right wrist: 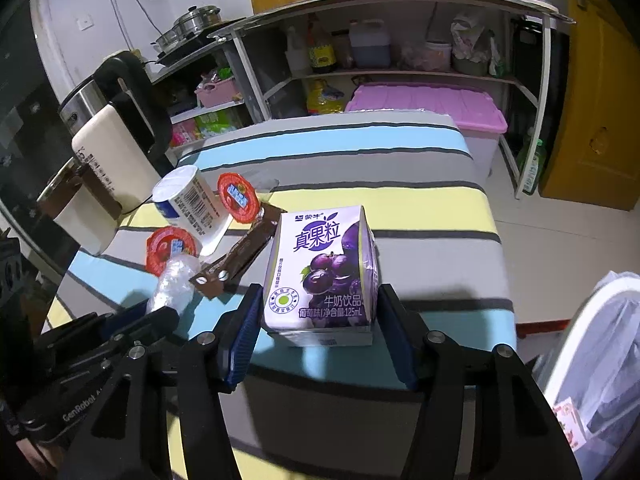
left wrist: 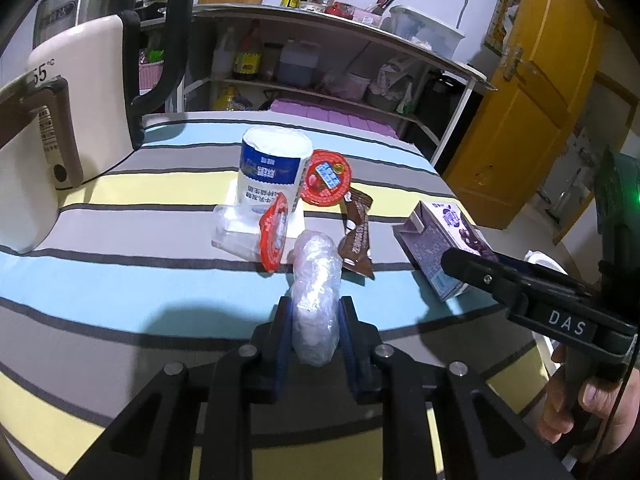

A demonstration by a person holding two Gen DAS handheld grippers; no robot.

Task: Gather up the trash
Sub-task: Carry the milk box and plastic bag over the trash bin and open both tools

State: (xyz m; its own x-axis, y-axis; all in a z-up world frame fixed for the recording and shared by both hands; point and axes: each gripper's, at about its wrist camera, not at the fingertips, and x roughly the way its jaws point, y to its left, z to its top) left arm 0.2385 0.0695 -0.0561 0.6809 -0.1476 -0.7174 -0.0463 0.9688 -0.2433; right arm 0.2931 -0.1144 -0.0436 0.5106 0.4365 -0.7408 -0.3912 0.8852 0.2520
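Observation:
My left gripper (left wrist: 316, 312) is shut on a crumpled clear plastic wad (left wrist: 316, 280), which also shows in the right wrist view (right wrist: 174, 284). My right gripper (right wrist: 318, 312) stands open around a purple grape milk carton (right wrist: 322, 272), a small gap on each side; the carton also shows in the left wrist view (left wrist: 444, 248). On the striped tablecloth (left wrist: 120, 280) lie a white yogurt cup (left wrist: 272, 172), two red jelly lids (left wrist: 326, 178) (left wrist: 274, 232), a clear jelly cup (left wrist: 236, 232) and a brown wrapper (left wrist: 358, 236).
Two kettles (left wrist: 72, 120) stand at the table's left. A white bin with a clear liner (right wrist: 592, 360) is at the lower right beside the table. Metal shelves (right wrist: 400, 32) with bottles and a pink box (right wrist: 432, 108) stand behind. A yellow door (left wrist: 532, 100) is on the right.

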